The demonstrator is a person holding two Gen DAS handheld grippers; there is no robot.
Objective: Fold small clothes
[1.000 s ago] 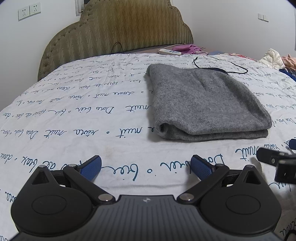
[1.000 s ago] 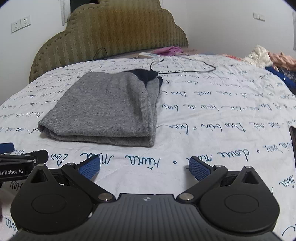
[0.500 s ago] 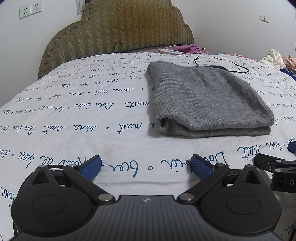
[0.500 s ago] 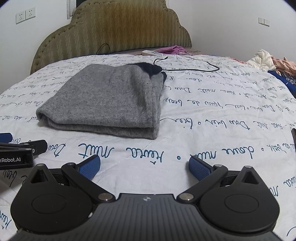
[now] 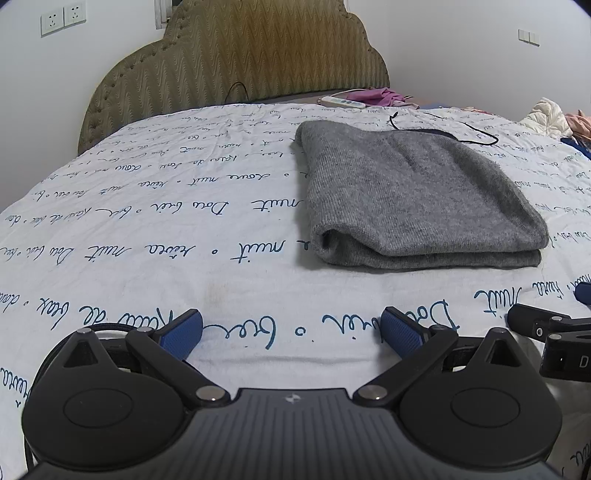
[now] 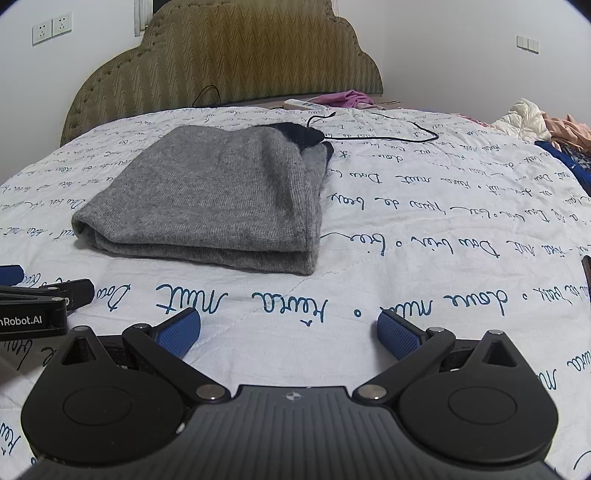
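On the white quilted bedspread with blue handwritten script (image 5: 147, 229), left wrist view: left gripper (image 5: 291, 328) low over the fabric, jaws spread wide, gripping nothing, two blue ribbed pads (image 5: 183, 332) with only quilt between them. One folded grey knit garment (image 5: 413, 195) lies ahead and right of the gripper, well apart from it, folded edge toward the camera, layers visible but not countable. Dark blue trim at its far end is mostly hidden. One thin black cable (image 5: 461, 129) trails past the far edge; whether it touches the knit is unclear. Part of the right gripper (image 5: 550, 332) cuts in at the right edge, mostly out of frame. Beyond: one olive padded headboard (image 5: 236, 62), one white power strip (image 5: 343, 102), two wall sockets (image 5: 62, 18). Right wrist view: right gripper (image 6: 288, 332) also released wide, empty, over bare quilt. Same grey garment (image 6: 218, 195) ahead and left, not touched, dark blue part (image 6: 303, 134) showing at the far corner. Left gripper's finger intrudes at the left edge, label partly cropped. Heap of clothes (image 6: 535, 125) at far right, cut off, pieces hard to separate.
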